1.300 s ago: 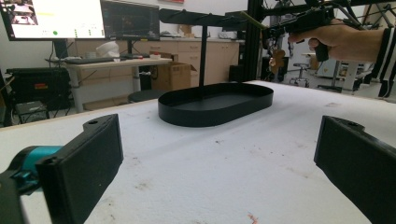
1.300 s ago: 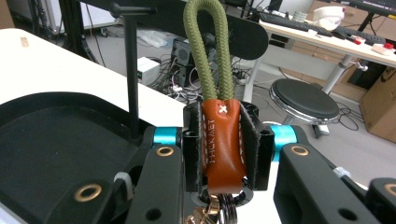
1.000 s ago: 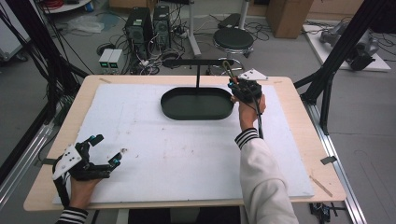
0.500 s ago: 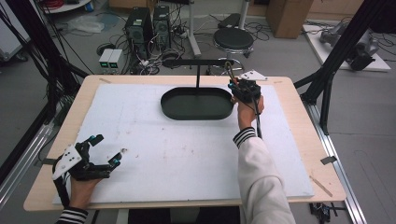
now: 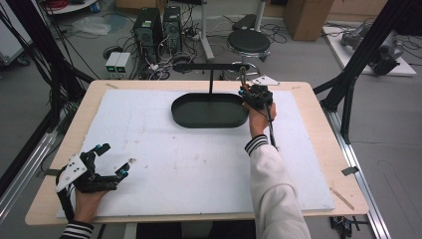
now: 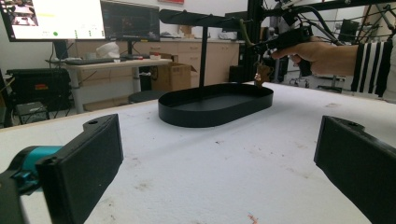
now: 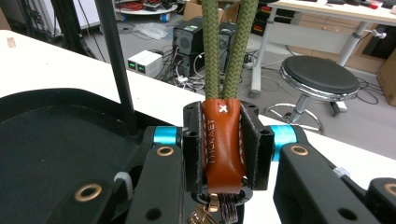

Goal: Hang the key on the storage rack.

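A brown leather key fob (image 7: 223, 140) on a green cord loop (image 7: 224, 46) sits upright between the pads of my right gripper (image 7: 223, 145), which is shut on it. Metal keys (image 7: 205, 215) hang below the fob. In the high view the right gripper (image 5: 249, 92) is at the right end of a black oval tray (image 5: 209, 125), and the cord (image 5: 242, 77) runs up to the stand's crossbar (image 5: 209, 66). My left gripper (image 5: 115, 158) rests open and empty at the table's front left. The left gripper view looks between its jaws towards the tray (image 6: 210, 114) and the fob (image 6: 261, 74).
A black post (image 7: 116, 60) rises from the tray's middle to the crossbar. The white foam board (image 5: 189, 169) covers most of the wooden table. A stool (image 5: 248, 41), computer towers (image 5: 157, 25) and cables stand on the floor behind the table.
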Demonstrator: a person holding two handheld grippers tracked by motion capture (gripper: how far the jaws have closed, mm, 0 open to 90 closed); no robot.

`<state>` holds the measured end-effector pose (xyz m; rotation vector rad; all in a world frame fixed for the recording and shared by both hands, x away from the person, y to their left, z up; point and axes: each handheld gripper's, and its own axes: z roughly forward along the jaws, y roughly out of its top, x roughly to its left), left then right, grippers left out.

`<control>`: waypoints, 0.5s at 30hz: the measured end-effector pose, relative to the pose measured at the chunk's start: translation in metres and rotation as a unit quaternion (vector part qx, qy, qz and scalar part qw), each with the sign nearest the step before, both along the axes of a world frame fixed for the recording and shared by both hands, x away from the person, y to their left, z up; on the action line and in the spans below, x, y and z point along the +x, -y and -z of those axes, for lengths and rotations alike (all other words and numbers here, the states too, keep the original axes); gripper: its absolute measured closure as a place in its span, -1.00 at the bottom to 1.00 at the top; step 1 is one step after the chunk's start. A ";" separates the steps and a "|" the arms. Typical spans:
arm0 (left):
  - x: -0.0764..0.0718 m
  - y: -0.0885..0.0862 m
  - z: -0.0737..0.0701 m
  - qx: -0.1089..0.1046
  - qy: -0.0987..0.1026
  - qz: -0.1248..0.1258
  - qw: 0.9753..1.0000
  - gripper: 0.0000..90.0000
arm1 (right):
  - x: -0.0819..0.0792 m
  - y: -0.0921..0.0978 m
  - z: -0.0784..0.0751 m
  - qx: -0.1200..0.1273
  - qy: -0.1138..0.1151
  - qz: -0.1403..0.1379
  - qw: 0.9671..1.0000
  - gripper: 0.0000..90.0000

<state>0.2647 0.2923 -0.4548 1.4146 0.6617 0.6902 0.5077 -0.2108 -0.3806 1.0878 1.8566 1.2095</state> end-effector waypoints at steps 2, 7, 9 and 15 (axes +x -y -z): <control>0.000 0.000 0.000 0.000 0.000 0.000 1.000 -0.96 | 0.001 0.000 0.001 0.000 -0.003 -0.001 1.000 0.62; 0.000 0.000 0.000 0.000 0.000 0.000 1.000 -0.96 | 0.002 0.000 0.000 0.003 -0.004 -0.002 1.000 0.61; 0.000 0.000 0.000 0.000 0.000 0.000 1.000 -0.96 | 0.001 0.000 0.000 -0.006 0.001 -0.002 1.000 0.59; 0.000 0.000 0.000 -0.001 0.000 0.000 1.000 -0.96 | 0.002 0.001 0.003 0.012 -0.010 0.005 1.000 -0.33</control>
